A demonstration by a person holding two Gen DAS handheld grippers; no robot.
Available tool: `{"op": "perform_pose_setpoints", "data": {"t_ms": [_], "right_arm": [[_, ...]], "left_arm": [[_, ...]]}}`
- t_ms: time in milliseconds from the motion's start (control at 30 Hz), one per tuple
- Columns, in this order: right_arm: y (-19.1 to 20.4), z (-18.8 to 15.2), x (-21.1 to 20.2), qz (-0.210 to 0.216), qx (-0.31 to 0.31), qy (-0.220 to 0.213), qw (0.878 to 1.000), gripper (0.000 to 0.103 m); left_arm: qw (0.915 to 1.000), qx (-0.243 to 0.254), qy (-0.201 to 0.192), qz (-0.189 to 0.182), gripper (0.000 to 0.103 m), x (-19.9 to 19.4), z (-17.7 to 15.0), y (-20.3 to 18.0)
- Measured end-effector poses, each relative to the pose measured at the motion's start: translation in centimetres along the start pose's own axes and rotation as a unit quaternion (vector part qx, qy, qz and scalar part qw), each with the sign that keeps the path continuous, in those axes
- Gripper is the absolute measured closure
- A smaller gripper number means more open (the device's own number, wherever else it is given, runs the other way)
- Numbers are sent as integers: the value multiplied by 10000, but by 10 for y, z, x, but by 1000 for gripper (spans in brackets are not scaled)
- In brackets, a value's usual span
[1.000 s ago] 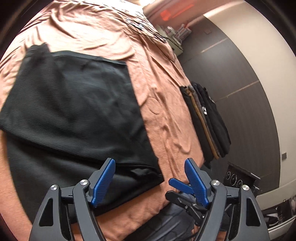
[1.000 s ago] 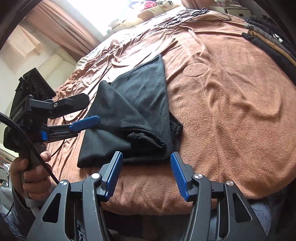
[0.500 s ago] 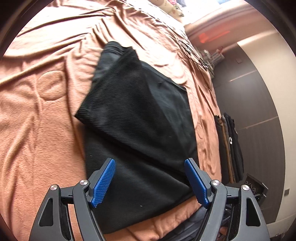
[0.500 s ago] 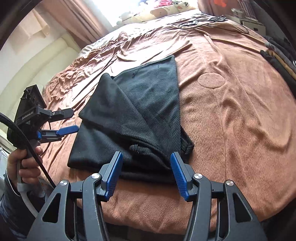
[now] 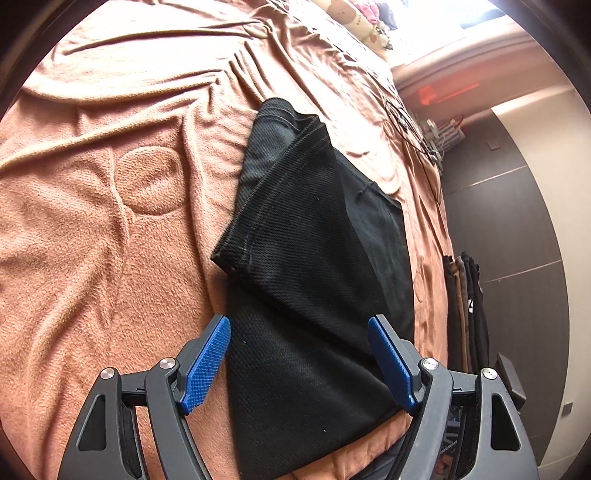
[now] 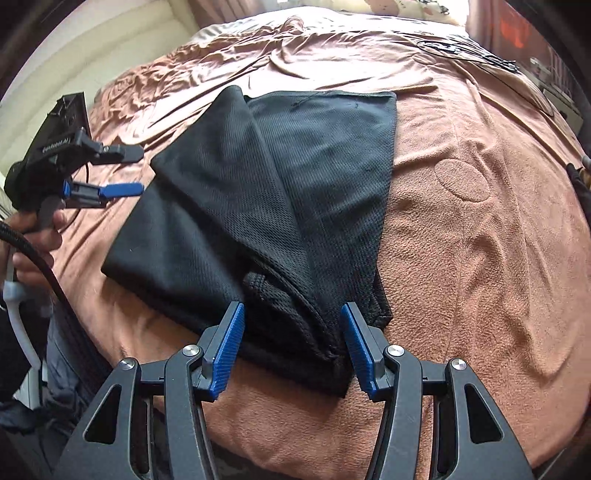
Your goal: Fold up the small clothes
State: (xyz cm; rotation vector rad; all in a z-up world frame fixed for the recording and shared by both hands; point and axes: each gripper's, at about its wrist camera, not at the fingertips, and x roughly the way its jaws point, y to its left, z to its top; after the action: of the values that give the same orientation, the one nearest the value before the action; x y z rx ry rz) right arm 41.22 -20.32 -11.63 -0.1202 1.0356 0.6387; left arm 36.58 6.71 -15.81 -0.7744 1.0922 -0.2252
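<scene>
Support: bed (image 6: 480, 258) under a rumpled brown blanket (image 5: 92, 258).
Centre of frame: black garment (image 6: 266, 192), partly folded, flat on blanket.
Right edge: stacked clothes (image 5: 467, 295).
Upper right: cables (image 6: 465, 50).
Top: pillows (image 5: 354, 18).

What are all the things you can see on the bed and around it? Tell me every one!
black mesh garment: one, black, partly folded, lying in the middle of the bed
blanket: one, orange-brown, wrinkled, covering the bed under the garment
stack of folded clothes: one pile, black and tan, at the bed's far edge in the left wrist view
cables: a few, dark, lying at the far end of the bed
pillows: a few, pale with prints, at the head of the bed
left gripper: one, black with blue pads, open above the garment's edge
right gripper: one, black with blue pads, open over the garment's bunched corner
hand: one, holding the left gripper's handle
</scene>
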Motion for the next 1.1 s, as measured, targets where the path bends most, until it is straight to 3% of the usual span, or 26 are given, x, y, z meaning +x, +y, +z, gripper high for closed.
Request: {"op": "perform_pose_setpoints", "data": {"t_ms": [67,200,567,667,1100], "right_arm": [[3,1,0,-27,-83,10,10000,52],[5,-1,-1,-101,-188,19,9998,66],[-9,-15,-10,-25,24,-81,10000,92],[-10,-16,-14,37,103,-138,9998,98],[-14,-26,-38,355,644,-214,9971,99]], "left_arm": [[9999,-81,-56,41,27,0,3,5],[9996,-209,-164,105,34,4,11,14],[9985,-162,-255,453,88,9,31,16],[9986,-135,-328,398,94,4,32,17],[9966,579,-583,92,96,-18,59,-37]]}}
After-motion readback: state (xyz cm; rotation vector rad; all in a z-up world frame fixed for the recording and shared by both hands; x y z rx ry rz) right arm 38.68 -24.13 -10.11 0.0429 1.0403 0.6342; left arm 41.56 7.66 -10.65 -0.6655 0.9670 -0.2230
